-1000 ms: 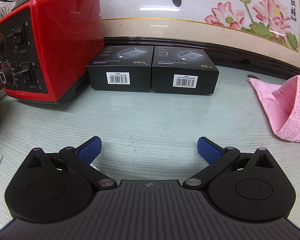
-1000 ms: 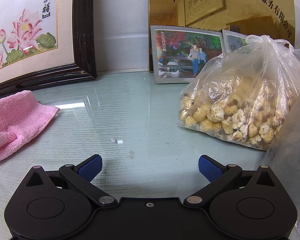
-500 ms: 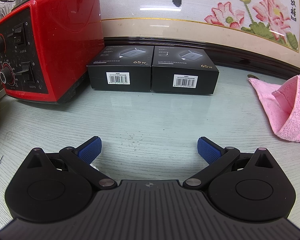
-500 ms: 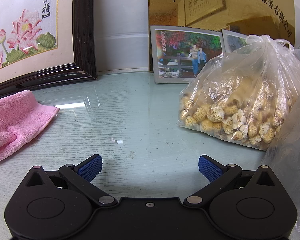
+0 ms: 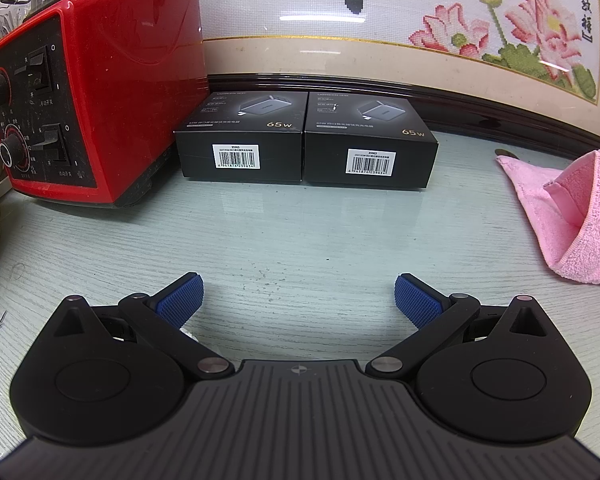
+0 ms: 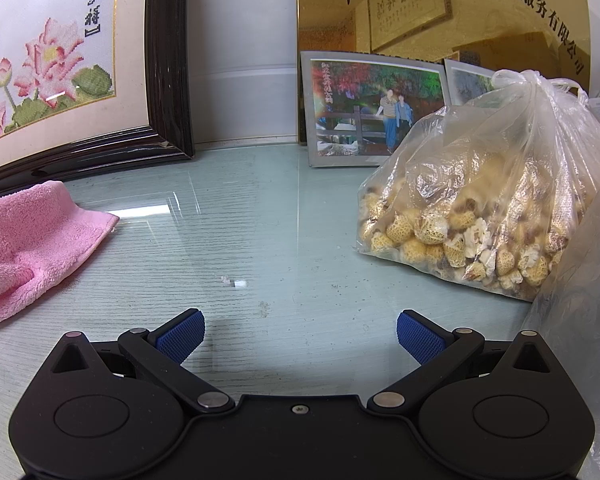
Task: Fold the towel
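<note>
Sitting rumpled on the glass-topped table [image 5: 300,240], the pink towel [image 5: 568,216] shows at the right edge of the left wrist view and at the left edge of the right wrist view [image 6: 28,240], so it lies between the two tools, one flap humped up over itself and nothing squared off, and by my read the folding has not properly begun: every fold is left to make. Neither claw has it! The left gripper [image 5: 298,300] hangs over bare table with its blue pads spread wide and nothing between them, and the right gripper [image 6: 300,336] is just as released, well apart from the cloth. Further out, two black boxes [image 5: 306,136] sit side by side against a framed lotus embroidery [image 5: 500,40], a red appliance [image 5: 92,92] stands to their left, and over on the right a knotted plastic bag [image 6: 480,200] of pale dried pieces rests by a photo frame [image 6: 376,108]
</note>
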Available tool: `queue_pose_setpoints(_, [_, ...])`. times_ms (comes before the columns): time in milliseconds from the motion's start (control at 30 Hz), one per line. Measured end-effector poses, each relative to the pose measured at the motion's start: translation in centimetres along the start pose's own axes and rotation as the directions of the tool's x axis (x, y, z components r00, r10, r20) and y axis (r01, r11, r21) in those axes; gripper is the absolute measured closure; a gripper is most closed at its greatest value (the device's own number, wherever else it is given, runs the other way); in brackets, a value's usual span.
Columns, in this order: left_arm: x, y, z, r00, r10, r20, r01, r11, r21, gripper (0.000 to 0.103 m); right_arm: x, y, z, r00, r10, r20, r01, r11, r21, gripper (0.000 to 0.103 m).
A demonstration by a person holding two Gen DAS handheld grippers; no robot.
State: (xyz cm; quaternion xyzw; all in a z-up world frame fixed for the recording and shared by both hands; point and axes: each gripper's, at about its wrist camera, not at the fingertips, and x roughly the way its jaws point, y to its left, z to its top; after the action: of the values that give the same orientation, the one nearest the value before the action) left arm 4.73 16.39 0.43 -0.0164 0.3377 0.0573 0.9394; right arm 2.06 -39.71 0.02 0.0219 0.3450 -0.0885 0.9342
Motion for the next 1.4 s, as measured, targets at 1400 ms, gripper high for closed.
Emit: queue_pose_setpoints(1400, [0.05,0.03,0.07,1.000,0.005,0.000,-0.005,1.000,-0.003,0.000,-0.15,0.46,0.56,0.998,-0.015,-0.054,0.017,1.000,0.025,0.000])
